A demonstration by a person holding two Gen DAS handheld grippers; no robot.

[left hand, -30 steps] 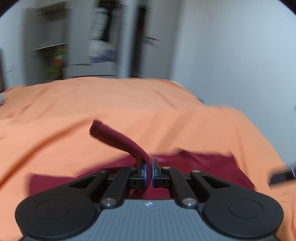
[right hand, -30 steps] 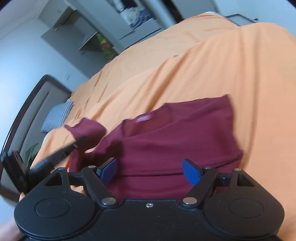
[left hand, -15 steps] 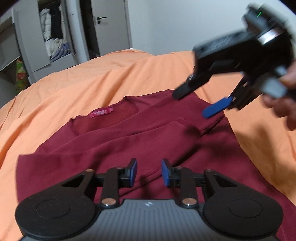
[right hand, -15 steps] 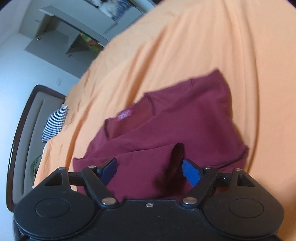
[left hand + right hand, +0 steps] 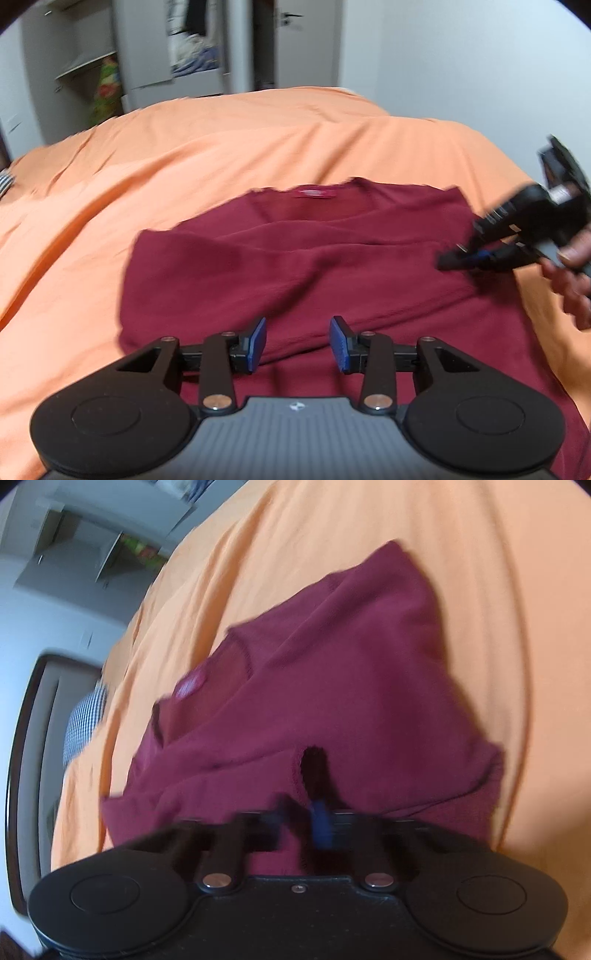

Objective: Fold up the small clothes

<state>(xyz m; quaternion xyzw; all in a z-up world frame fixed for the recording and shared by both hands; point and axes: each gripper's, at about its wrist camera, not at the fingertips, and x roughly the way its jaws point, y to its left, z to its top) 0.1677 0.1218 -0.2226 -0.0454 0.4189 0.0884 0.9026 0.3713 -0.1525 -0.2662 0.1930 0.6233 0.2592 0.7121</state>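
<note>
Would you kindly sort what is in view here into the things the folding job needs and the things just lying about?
Job in hand:
- maroon shirt
- left gripper, jaws open
- right gripper, shut on the shirt's sleeve cuff

Lying about:
- orange bedsheet
- checked pillow
- wardrobe shelves

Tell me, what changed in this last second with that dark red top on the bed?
The left hand-held gripper let go of the sleeve it was pinching and now stands open above the maroon top. The right hand-held gripper, open before, has closed on a sleeve cuff. The top remains on the orange bedspread.
</note>
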